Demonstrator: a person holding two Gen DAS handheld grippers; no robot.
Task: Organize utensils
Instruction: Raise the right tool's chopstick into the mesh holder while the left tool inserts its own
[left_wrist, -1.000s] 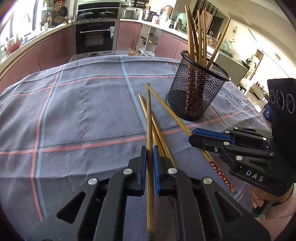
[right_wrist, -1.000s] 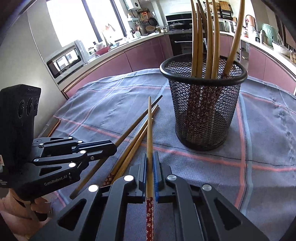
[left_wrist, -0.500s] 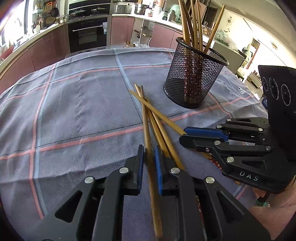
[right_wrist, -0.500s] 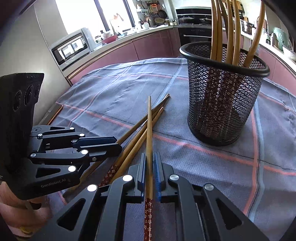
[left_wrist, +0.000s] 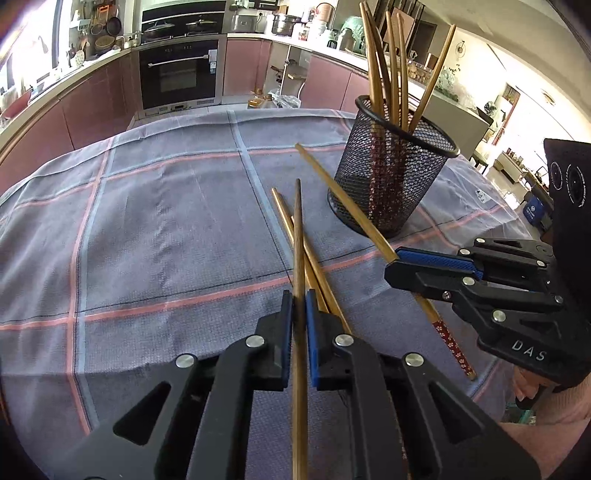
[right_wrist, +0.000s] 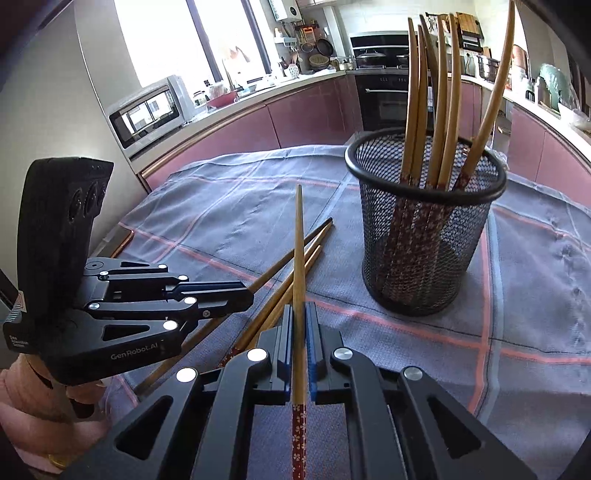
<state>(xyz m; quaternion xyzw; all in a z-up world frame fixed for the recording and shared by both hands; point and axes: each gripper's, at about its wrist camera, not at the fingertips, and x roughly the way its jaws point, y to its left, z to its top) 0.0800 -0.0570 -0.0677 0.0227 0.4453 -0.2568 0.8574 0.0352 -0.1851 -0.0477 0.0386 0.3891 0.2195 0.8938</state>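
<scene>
My left gripper (left_wrist: 299, 310) is shut on a bamboo chopstick (left_wrist: 298, 236) that points forward, its tip raised off the cloth. My right gripper (right_wrist: 299, 321) is shut on another chopstick (right_wrist: 298, 251) with a red flowered end. It also shows in the left wrist view (left_wrist: 391, 264), its chopstick (left_wrist: 340, 199) slanting toward the holder. A black mesh holder (left_wrist: 388, 184) (right_wrist: 421, 236) stands upright with several chopsticks in it. Two more chopsticks (left_wrist: 314, 258) (right_wrist: 291, 273) lie on the cloth between the grippers.
The table carries a grey checked cloth (left_wrist: 147, 221) with pink lines. Pink kitchen cabinets and an oven (left_wrist: 177, 74) stand beyond the far edge. A microwave (right_wrist: 147, 114) sits on the counter at left. The left gripper shows in the right wrist view (right_wrist: 243, 299).
My left gripper has closed on its chopstick and raised it, tip forward. My right gripper has lifted its chopstick clear of the pile. The holder looks nearer in the right wrist view.
</scene>
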